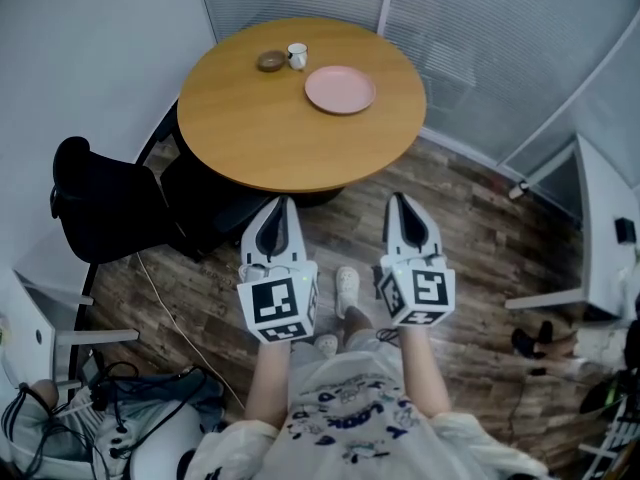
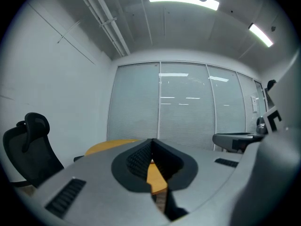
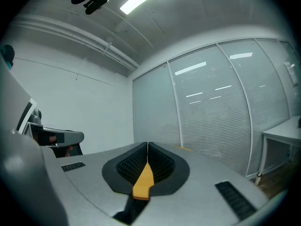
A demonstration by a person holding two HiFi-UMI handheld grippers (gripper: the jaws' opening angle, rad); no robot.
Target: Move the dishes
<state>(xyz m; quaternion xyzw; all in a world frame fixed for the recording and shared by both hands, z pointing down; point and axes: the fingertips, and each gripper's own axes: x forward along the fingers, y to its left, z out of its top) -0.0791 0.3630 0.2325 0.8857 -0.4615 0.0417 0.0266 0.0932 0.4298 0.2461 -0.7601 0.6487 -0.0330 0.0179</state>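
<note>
Round table [image 1: 280,133] — plate [image 1: 340,89], cup [image 1: 297,55], perhaps bowl [image 1: 271,61]; left gripper [image 1: 283,202], right gripper [image 1: 401,198] closed.

Grey-white left gripper [image 1: 283,201] and right gripper [image 1: 400,197], black-and-white marker cubes [image 1: 277,306], white blue-printed T-shirt [image 1: 350,423]

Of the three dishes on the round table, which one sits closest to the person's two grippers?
The pink plate: it lies toward the person's side of the table, while the small brown bowl and white cup sit farther back.
</note>
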